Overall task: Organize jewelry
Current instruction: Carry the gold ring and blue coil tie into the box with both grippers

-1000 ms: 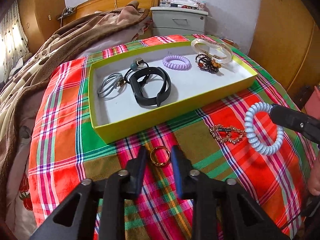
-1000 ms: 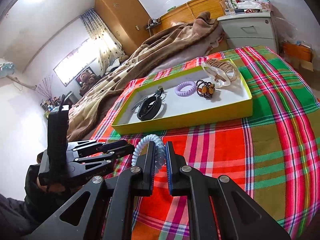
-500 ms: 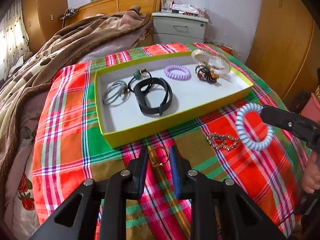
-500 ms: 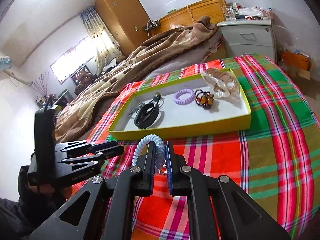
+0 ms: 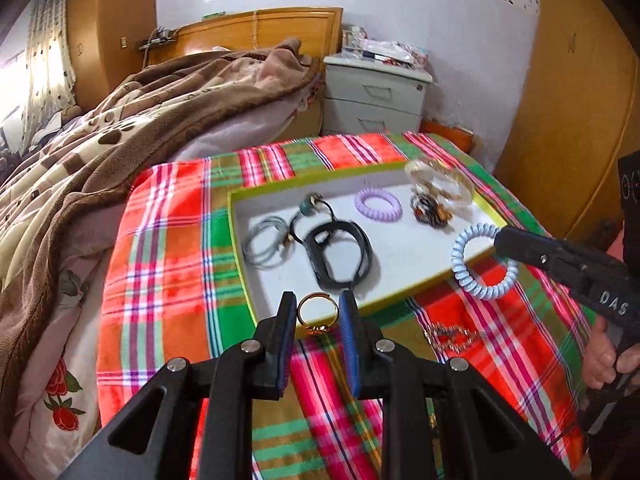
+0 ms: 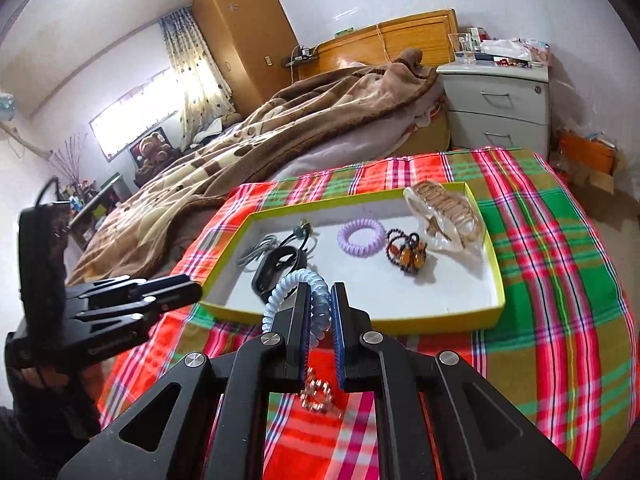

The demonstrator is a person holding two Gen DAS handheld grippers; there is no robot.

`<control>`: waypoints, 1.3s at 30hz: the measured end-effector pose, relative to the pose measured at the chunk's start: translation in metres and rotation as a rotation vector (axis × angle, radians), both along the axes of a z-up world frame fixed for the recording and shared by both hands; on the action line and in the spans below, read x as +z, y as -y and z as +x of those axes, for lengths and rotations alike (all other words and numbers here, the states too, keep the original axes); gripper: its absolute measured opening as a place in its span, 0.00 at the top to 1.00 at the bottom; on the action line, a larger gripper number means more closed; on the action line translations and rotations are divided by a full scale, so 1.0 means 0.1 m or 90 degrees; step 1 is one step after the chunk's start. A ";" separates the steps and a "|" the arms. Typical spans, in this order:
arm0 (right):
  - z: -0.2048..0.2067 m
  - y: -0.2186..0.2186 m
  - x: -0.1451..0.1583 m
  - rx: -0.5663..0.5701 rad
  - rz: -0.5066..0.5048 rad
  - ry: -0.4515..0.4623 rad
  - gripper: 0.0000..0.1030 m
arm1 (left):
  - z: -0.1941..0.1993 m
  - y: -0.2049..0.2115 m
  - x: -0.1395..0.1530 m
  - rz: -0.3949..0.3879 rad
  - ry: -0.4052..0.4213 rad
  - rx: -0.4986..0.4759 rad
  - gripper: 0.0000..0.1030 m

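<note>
The left gripper (image 5: pixel 317 314) is clamped on a small gold metal ring (image 5: pixel 316 315), which is pinched between its blue-padded fingers and held in the air just above the near wall of the shallow yellow-green cardboard tray with a white floor (image 5: pixel 400 298). The right gripper (image 6: pixel 320 312) is fully closed on a pale blue spiral plastic hair tie (image 6: pixel 296 286), whose coil loops up out of the jaws; in the left wrist view that same tie hangs over the tray's near right corner. The tray sits on a table covered by a red, green and ochre plaid cloth (image 5: pixel 168 264), towards the far edge of it. On the tray floor, near its left wall, lies a grey coiled cord bracelet (image 5: pixel 266 246); just beside it a black silicone wristband (image 5: pixel 338 256) lies with a thin black cord carrying a dark green bead (image 5: pixel 310 204) touching its far end. Towards the far right corner are a lilac spiral hair tie (image 5: pixel 378 204), a dark beaded bracelet with amber stones (image 5: pixel 432 210), and a clear plastic bag holding a pale bangle (image 6: pixel 444 216) that leans on the right wall. On the cloth, near the tray's near edge, a gold ornate brooch-like piece (image 5: pixel 452 336) lies by itself.
</note>
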State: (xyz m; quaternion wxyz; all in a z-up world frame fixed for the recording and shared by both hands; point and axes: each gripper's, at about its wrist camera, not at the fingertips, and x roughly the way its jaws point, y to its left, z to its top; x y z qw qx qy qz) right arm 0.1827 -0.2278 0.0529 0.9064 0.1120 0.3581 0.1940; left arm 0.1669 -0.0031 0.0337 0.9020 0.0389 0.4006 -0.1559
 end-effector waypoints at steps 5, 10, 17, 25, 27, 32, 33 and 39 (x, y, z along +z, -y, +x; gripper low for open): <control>0.15 -0.04 -0.01 -0.003 -0.019 -0.003 0.90 | 0.13 -0.07 0.04 -0.011 0.003 0.017 0.78; 0.34 -0.09 -0.04 -0.008 -0.042 -0.006 0.90 | 0.27 -0.10 0.02 -0.017 -0.002 0.028 0.78; 0.61 -0.20 -0.15 -0.013 -0.084 -0.024 0.90 | 0.42 -0.10 -0.10 -0.017 -0.021 0.047 0.78; 0.84 -0.26 -0.32 -0.015 -0.127 -0.054 0.90 | 0.56 -0.06 -0.28 -0.009 -0.047 0.061 0.78; 0.86 -0.27 -0.35 -0.012 -0.132 -0.059 0.90 | 0.58 -0.07 -0.32 -0.011 -0.053 0.064 0.78; 0.90 -0.31 -0.41 -0.010 -0.157 -0.062 0.90 | 0.61 -0.06 -0.36 -0.008 -0.058 0.063 0.78; 0.90 -0.32 -0.42 -0.010 -0.160 -0.063 0.90 | 0.62 -0.05 -0.36 -0.008 -0.058 0.063 0.78; 0.92 -0.32 -0.46 -0.009 -0.170 -0.070 0.90 | 0.64 -0.02 -0.38 -0.011 -0.065 0.059 0.78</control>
